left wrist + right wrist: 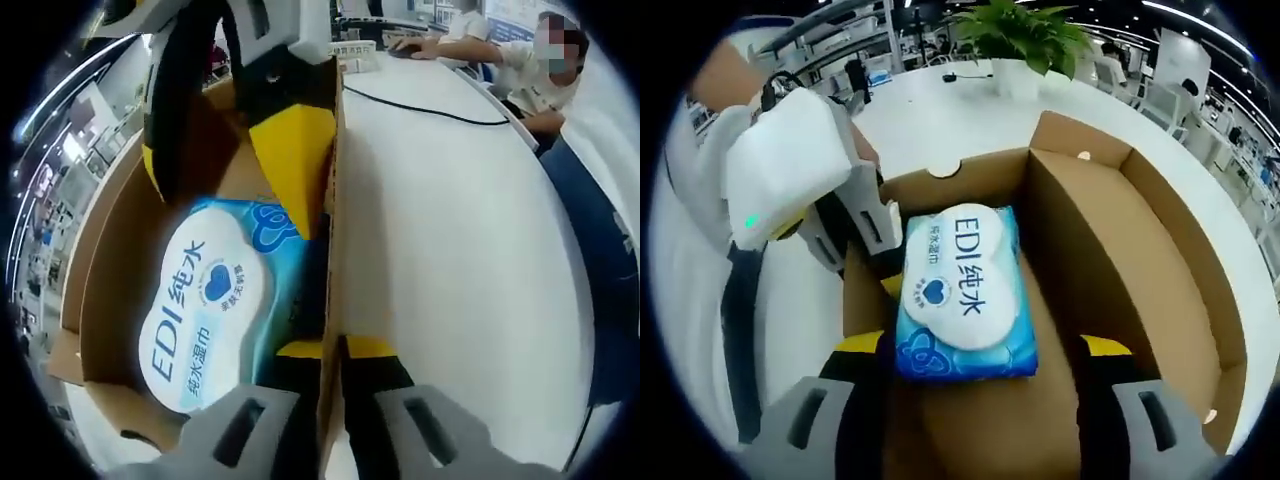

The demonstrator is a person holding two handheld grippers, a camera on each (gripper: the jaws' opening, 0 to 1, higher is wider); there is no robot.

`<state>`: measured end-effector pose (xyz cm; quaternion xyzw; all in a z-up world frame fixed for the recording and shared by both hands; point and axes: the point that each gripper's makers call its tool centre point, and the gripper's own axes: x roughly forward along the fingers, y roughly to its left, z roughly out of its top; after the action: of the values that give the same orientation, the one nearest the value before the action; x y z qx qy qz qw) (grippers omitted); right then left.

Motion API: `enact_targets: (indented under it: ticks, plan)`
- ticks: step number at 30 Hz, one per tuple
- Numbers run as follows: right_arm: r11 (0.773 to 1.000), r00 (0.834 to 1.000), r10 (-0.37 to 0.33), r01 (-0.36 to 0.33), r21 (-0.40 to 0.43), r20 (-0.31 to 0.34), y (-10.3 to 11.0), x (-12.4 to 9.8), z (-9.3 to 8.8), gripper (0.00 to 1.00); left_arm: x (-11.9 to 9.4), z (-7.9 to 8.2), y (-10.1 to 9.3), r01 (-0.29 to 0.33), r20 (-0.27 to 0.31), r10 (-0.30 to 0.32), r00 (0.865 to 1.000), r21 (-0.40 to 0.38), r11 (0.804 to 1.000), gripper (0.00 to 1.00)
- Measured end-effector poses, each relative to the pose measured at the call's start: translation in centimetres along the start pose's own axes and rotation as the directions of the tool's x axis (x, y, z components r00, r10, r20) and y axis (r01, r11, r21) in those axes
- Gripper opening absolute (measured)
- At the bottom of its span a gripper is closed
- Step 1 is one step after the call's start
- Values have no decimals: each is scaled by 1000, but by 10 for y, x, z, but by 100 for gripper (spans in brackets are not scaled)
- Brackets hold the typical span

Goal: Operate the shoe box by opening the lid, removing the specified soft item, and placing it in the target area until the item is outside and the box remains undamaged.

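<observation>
So far only the opening step looks done: the pack of wet wipes (965, 295), blue with a white oval label, lies flat on the floor of the open shoe box (1110, 250), near the box's end wall and not yet lifted. In the right gripper view, the right gripper (980, 365) stands wide, its yellow-tipped jaws on either side of the pack's near end, close to it but not visibly pressing it. The left gripper (335, 350) is narrowed around the box's side wall (333, 250), one jaw inside and one outside, apparently steadying it on the white table (450, 250). By my reading, gripping, lifting out and placing in the target area all remain; the cardboard looks undamaged.
</observation>
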<state>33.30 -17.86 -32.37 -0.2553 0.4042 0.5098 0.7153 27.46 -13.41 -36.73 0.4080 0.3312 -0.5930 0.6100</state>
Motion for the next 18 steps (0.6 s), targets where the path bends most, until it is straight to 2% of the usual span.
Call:
enact_targets:
  ticks: [2,5,7,10,13,18]
  plan:
    - [1000,1000,22,-22,-6,8,2,5,1,75,0,1,0,-2,0,2,1000,1,1000,2]
    - [998,998,56,-56,-32,-20,6,14,-4,71,0,1,0,-2,-1,2,1000,0,1000,2]
    - [997,997,77,-78,-24,-22,8,17,-4,69,0,1,0,-1,-3,1,1000,-4,1000,2]
    - [996,996,85,-86,-26,-24,8,18,-4,70,0,1,0,-4,-3,4,1000,-6,1000,2]
    - [991,990,131,-131,14,-48,12,20,-8,67,0,1,0,-3,-4,3,1000,-7,1000,2]
    - [992,991,124,-125,0,-53,11,21,-8,66,0,2,0,-2,-5,2,1000,-8,1000,2]
